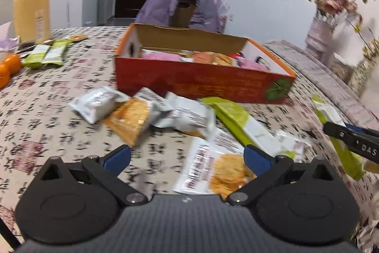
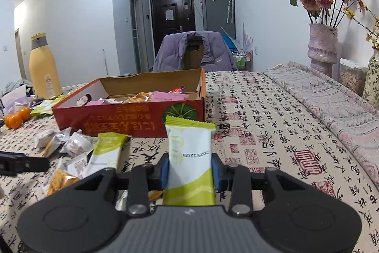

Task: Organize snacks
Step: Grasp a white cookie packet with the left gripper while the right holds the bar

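My right gripper is shut on a green-and-white snack packet, held upright above the tablecloth in front of the orange cardboard box. The same packet and right gripper show at the right edge of the left wrist view. My left gripper stands open and low over a loose pile: a round-cracker packet lies between its blue pads, apart from them. Further ahead lie an orange cracker packet, white packets and a green packet. The box holds pink and orange packets.
A yellow bottle, two oranges and two green packets stand at the far left. Vases of pink flowers and a folded cloth line the right side. A chair with a purple jacket stands behind the table.
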Available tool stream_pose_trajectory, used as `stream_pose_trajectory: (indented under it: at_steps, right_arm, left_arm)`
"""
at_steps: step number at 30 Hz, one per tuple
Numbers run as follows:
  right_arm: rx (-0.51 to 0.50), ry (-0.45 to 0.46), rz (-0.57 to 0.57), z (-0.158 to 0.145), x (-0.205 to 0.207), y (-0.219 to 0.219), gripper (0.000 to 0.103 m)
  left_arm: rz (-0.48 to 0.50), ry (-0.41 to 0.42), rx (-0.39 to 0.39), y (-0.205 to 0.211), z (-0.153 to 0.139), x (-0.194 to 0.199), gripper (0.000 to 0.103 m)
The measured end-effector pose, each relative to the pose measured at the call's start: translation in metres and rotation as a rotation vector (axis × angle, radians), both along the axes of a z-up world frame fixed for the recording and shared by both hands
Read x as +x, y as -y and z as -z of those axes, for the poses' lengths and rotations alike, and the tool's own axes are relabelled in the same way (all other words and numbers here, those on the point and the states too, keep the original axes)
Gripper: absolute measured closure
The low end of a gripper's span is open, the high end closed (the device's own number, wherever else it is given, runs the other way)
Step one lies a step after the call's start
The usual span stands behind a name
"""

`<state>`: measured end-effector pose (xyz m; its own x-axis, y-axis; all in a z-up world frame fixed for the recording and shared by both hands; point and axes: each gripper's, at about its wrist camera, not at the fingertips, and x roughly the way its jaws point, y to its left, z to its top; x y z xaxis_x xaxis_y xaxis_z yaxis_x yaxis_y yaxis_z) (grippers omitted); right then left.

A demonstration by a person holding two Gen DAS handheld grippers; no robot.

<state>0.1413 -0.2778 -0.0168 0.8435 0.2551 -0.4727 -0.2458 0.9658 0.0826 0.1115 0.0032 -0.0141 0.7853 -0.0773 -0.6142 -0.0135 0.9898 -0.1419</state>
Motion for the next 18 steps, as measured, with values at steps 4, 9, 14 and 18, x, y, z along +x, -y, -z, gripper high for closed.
stream_pose_trajectory:
  at_steps: [4, 9, 14, 18]
  right_arm:
    - [0.012, 0.000, -0.015, 0.001, -0.003, 0.000, 0.068]
    - [0.022, -0.002, -0.030, 0.004, -0.005, 0.000, 0.068]
    - [0.024, -0.005, -0.039, 0.007, -0.009, 0.001, 0.068]
    - [0.025, -0.008, -0.043, 0.008, -0.011, 0.001, 0.068]
  left_arm:
    - [0.034, -0.018, 0.022, 0.018, 0.006, 0.002, 0.000]
    - [0.065, -0.033, 0.066, 0.036, 0.015, 0.005, 0.000]
    - [0.062, -0.026, 0.060, 0.040, 0.021, 0.007, 0.009]
    - [0.061, -0.028, 0.045, 0.037, 0.022, 0.005, 0.027]
